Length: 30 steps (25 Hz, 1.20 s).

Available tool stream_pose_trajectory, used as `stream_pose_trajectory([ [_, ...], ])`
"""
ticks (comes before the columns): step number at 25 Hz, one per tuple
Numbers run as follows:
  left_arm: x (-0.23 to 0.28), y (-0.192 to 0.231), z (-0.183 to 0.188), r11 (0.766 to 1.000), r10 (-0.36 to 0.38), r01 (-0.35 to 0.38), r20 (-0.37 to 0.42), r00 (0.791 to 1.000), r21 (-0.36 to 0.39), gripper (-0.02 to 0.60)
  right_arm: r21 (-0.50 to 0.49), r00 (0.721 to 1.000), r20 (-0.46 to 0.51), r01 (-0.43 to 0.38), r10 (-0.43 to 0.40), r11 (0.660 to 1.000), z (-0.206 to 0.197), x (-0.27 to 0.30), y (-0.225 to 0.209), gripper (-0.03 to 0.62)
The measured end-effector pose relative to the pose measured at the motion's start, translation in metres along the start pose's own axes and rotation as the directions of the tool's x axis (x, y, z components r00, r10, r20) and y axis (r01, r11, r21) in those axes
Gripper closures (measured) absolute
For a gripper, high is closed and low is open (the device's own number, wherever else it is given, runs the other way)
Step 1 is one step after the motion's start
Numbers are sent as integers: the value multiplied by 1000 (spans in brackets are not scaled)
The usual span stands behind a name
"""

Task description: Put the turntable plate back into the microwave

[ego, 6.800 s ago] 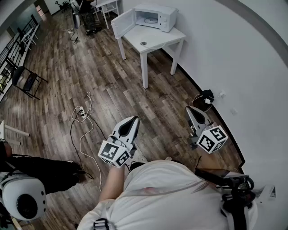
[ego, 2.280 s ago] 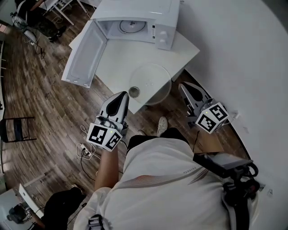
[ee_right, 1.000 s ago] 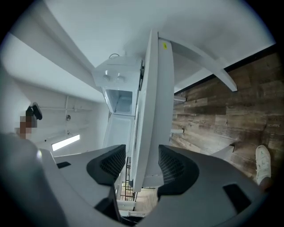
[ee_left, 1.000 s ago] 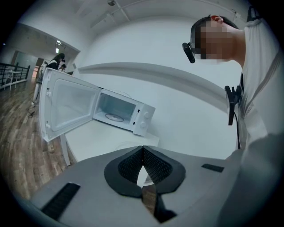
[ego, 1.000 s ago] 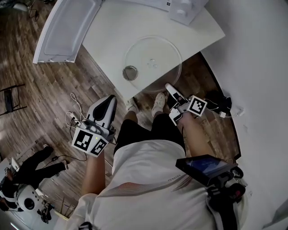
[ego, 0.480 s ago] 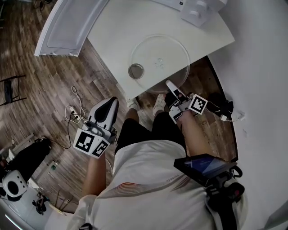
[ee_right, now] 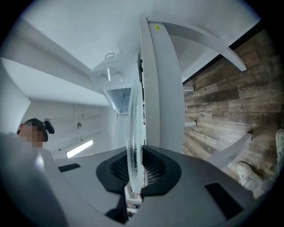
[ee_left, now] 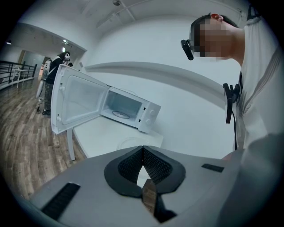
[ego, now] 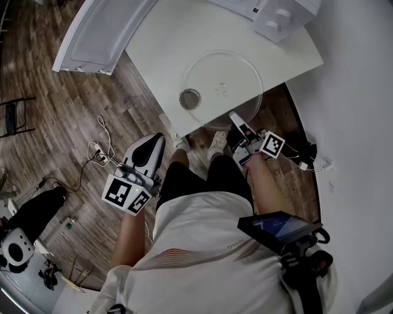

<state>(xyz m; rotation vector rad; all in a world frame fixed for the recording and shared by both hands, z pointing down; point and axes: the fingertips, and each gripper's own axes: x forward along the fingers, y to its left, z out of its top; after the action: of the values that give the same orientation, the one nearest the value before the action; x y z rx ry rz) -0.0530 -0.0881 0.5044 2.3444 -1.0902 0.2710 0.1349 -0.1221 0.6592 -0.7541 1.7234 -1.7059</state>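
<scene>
The glass turntable plate [ego: 224, 86] lies flat on the white desk [ego: 163, 52], in front of the microwave [ego: 279, 15]. Its near rim juts a little past the desk's edge. The microwave's door [ego: 98, 30] hangs wide open to the left. A small round piece [ego: 190, 98] sits at the plate's left edge; whether it rests on the glass or under it cannot be told.

The right gripper [ego: 235, 118] reaches in level from below the desk's edge to the overhanging part of the rim. In the right gripper view the rim stands edge-on between the jaws. They are closing on it, and the dark ribbed pads already lie against both faces of the glass. The plate's far side rests on the desk.

The left gripper [ego: 158, 138] hangs apart from the desk, over the wooden floor [ego: 73, 116] beside the person's leg, tilted somewhat downward. Its jaws are closed tip to tip, with nothing between them. Its view looks toward the open microwave and the desk.
</scene>
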Motion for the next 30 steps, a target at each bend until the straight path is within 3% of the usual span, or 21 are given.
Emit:
stream_pose_trajectory([
  [17, -2, 7, 7, 999, -37, 37, -1, 999, 9, 571, -58, 997, 68, -43, 47, 997, 2, 2, 13, 565],
  [30, -16, 33, 41, 996, -90, 89, 60, 994, 13, 571, -93, 987, 140, -61, 74, 994, 1, 37, 82, 565],
])
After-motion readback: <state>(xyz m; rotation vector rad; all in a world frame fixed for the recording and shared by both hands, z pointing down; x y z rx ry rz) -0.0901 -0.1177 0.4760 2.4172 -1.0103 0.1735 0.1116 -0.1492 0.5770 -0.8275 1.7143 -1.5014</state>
